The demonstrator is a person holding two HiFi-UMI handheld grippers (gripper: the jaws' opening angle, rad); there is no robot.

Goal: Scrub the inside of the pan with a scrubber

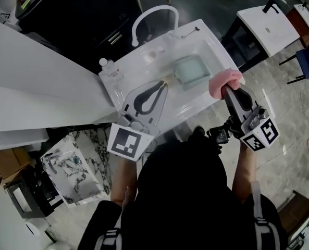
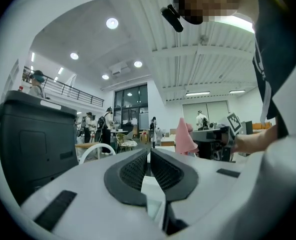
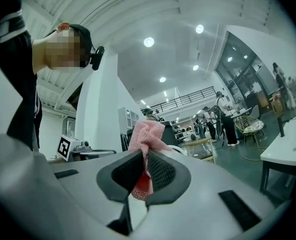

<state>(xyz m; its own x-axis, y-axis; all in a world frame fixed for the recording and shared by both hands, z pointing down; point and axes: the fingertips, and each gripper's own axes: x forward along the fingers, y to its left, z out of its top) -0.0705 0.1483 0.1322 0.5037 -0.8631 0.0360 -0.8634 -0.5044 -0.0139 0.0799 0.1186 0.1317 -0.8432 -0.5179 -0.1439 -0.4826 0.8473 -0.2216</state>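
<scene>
Both pairs clench: my right fingers hold the scrubber, left fingers nothing; the pan lies left of it.

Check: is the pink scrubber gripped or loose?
Gripped: the right gripper's pads are shut on the pink scrubber, which bunches out past their tips.

We see a glossy, pale marbled floor below the right hand-held gripper and a white table beyond it. Ahead of the left hand-held gripper stand tall dark windows. A railed balcony runs up to its left, and round ceiling lights shine overhead.
</scene>
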